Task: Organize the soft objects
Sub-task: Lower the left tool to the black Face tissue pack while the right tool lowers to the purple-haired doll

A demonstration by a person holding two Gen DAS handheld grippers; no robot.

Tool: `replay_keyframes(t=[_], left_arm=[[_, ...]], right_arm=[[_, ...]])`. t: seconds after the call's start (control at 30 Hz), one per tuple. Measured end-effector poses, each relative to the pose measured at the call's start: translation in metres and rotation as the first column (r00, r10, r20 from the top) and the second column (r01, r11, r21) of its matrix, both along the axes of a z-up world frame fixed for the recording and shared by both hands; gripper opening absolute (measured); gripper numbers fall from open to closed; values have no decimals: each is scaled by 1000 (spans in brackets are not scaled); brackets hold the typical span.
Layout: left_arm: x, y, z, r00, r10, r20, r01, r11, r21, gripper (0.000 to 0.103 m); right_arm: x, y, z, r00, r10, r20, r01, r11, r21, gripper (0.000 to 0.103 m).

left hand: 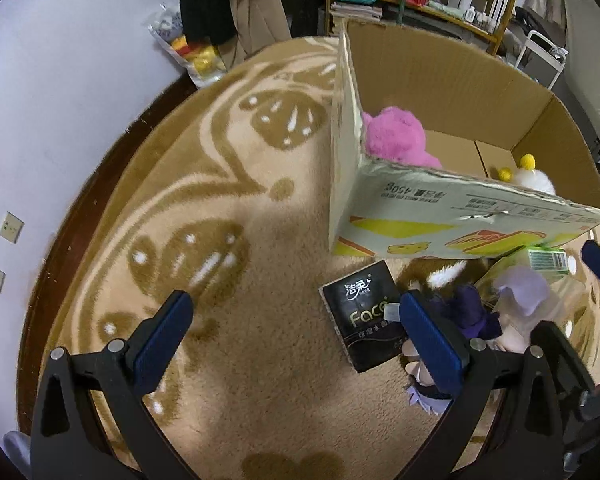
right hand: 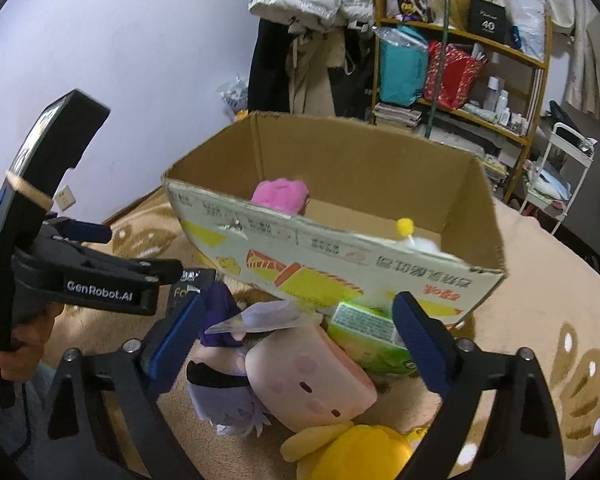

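Note:
An open cardboard box [left hand: 440, 216] [right hand: 340, 256] stands on the carpet. Inside lie a pink plush [left hand: 392, 136] [right hand: 280, 196] and a white plush with yellow pompoms [left hand: 532, 176] [right hand: 420, 242]. In front of the box lies a pile: a pink square plush [right hand: 304, 376], a purple-haired doll [left hand: 472, 316] [right hand: 228, 408], a yellow plush [right hand: 348, 452]. My right gripper [right hand: 296, 340] is open, its fingers either side of the pink square plush. My left gripper [left hand: 296, 328] is open and empty over the carpet, left of the pile.
A black tissue pack [left hand: 364, 316] lies by the left gripper's right finger. A green tissue pack [right hand: 368, 336] [left hand: 540, 260] leans by the box. The patterned beige carpet [left hand: 220, 240] covers the floor. A shelf [right hand: 460, 80] and a white cart [right hand: 560, 168] stand behind.

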State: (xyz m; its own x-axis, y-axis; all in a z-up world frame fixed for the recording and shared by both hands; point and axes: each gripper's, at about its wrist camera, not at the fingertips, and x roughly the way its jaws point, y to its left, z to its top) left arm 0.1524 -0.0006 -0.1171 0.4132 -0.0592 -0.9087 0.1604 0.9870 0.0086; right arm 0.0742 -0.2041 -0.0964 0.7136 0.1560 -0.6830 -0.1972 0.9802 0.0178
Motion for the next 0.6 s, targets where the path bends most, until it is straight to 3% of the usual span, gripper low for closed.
replay_keyframes(t=[0.17,0.6], left_arm=[[10,-1,-12,999,-5,-47,4,1000,-27,102],[25,-10,-32,994,-44,-100,36,996,-87,102]], right_arm=[[6,2,-9,999,14,-30,-14,1000,3,82],[13,2,-27,994,18,-108,-14,999,37,81]])
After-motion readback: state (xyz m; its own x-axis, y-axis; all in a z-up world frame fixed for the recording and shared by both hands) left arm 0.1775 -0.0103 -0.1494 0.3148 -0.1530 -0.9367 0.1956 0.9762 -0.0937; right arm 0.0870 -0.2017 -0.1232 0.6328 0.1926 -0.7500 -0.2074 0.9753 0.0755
